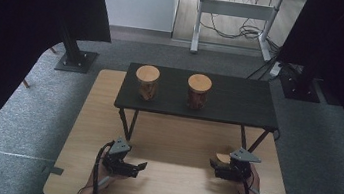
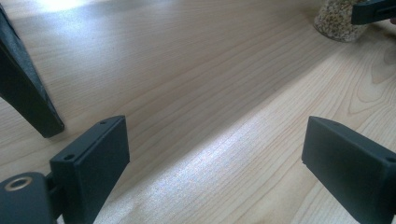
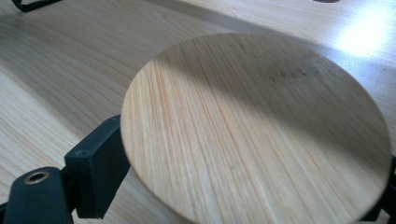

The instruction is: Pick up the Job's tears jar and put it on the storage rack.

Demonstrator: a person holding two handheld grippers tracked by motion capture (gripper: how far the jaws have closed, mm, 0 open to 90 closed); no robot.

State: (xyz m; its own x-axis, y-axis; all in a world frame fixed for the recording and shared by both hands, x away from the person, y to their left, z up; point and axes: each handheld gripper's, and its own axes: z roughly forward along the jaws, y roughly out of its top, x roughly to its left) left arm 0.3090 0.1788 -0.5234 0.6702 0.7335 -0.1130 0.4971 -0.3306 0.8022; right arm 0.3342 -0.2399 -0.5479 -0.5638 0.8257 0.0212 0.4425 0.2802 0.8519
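No readable text in these views

The round bamboo lid (image 3: 257, 126) between the jaws of the right gripper carries a faint dark mark near its upper right part, maybe printed or burned letters, but it is too blurred to read. The two glass jars with wooden lids (image 1: 146, 82) on the black low table (image 1: 239, 103) show no label that can be read from the high view

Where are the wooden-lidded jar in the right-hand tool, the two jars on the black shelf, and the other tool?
Held jar (image 3: 254, 126), right gripper view: its round wooden lid.
Left shelf jar (image 1: 148, 73), high view: lid.
Right shelf jar (image 1: 199, 83), high view: lid.
Left gripper (image 2: 215, 158), left gripper view: gap between its open jaws.
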